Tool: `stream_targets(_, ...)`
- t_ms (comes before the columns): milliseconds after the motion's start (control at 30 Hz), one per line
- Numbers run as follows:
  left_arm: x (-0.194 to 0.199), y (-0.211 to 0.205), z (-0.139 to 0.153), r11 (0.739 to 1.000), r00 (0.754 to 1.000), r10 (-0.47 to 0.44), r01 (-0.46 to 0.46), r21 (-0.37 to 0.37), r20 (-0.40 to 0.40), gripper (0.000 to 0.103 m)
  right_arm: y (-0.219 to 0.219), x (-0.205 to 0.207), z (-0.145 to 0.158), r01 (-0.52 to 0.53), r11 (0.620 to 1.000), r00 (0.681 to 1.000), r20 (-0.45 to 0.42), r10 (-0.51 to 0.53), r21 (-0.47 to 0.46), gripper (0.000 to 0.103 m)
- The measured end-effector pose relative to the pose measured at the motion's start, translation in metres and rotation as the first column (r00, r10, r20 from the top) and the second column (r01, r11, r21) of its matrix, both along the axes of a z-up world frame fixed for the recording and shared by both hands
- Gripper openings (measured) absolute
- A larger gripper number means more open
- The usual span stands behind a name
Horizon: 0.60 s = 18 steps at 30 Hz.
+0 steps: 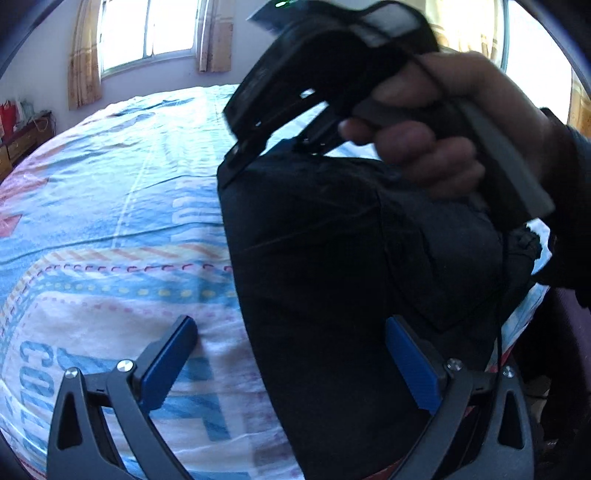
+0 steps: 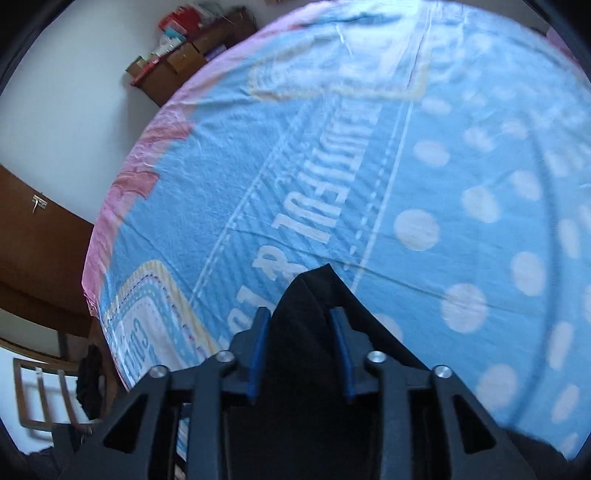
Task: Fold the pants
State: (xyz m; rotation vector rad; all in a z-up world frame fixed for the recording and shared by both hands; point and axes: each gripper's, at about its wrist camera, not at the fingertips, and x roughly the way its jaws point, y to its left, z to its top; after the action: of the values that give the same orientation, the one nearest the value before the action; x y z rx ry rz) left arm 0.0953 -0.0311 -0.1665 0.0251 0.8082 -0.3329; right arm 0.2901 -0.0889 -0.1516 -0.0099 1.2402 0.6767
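Note:
The black pants (image 1: 332, 266) lie bunched on the bed, at the centre and right of the left wrist view. My left gripper (image 1: 291, 328) is open and empty, with its blue pads wide apart; the right pad is over the pants' edge and the left pad over the sheet. My right gripper (image 1: 266, 147) shows in the left wrist view, held by a hand (image 1: 436, 129), lifting a corner of the pants. In the right wrist view my right gripper (image 2: 301, 314) is shut on a fold of the pants (image 2: 306, 332), which pokes out beyond the blue pads.
The bed (image 1: 110, 206) has a blue, white and pink printed sheet (image 2: 443, 166). A window with curtains (image 1: 147, 33) is behind the bed. A wooden cabinet with boxes (image 2: 184, 55) stands by the wall, and a brown door (image 2: 37, 240) is at left.

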Motion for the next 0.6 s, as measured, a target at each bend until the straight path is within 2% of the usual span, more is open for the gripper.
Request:
stream_targets(100,0.000,-0.007,-0.003,1.000,1.000,-0.002,0.002,0.006,0.022,0.103,0.003,0.002,-0.007,-0.005,1.000,1.000,0.017,0.005,-0.005,0.028)
stream_targets(200,-0.002,-0.010,-0.003,1.000,1.000,-0.001,0.001,0.016,0.030,0.103,-0.004,0.003,-0.008,0.002,0.999,1.000,0.009,-0.002,0.035,0.028)
stream_targets(267,-0.001,-0.011,-0.001,1.000,1.000,0.005,-0.005,0.011,0.017,0.103,-0.014,-0.002,0.002,0.005,0.998,0.999,0.046,-0.008,0.063,0.044)
stream_targets(367,0.002,-0.007,0.000,1.000,1.000,0.012,-0.012,0.005,-0.001,0.103,-0.048,-0.021,0.028,0.065,0.992,0.987,0.141,-0.080,0.104,0.050)
stream_targets(433,0.006,-0.005,0.002,1.000,1.000,0.014,-0.014,0.005,-0.007,0.103,-0.081,-0.047,0.047,0.134,0.985,0.969,0.196,-0.153,0.109,0.050)
stream_targets(500,0.010,-0.005,0.003,1.000,1.000,0.015,-0.015,0.004,-0.012,0.103,-0.103,-0.072,0.056,0.163,0.978,0.958,0.215,-0.189,0.131,0.051)
stream_targets(600,0.014,-0.002,0.005,1.000,1.000,0.019,-0.019,-0.006,-0.024,0.103,-0.138,-0.136,0.056,0.191,0.973,0.943,0.250,-0.218,0.129,0.052)
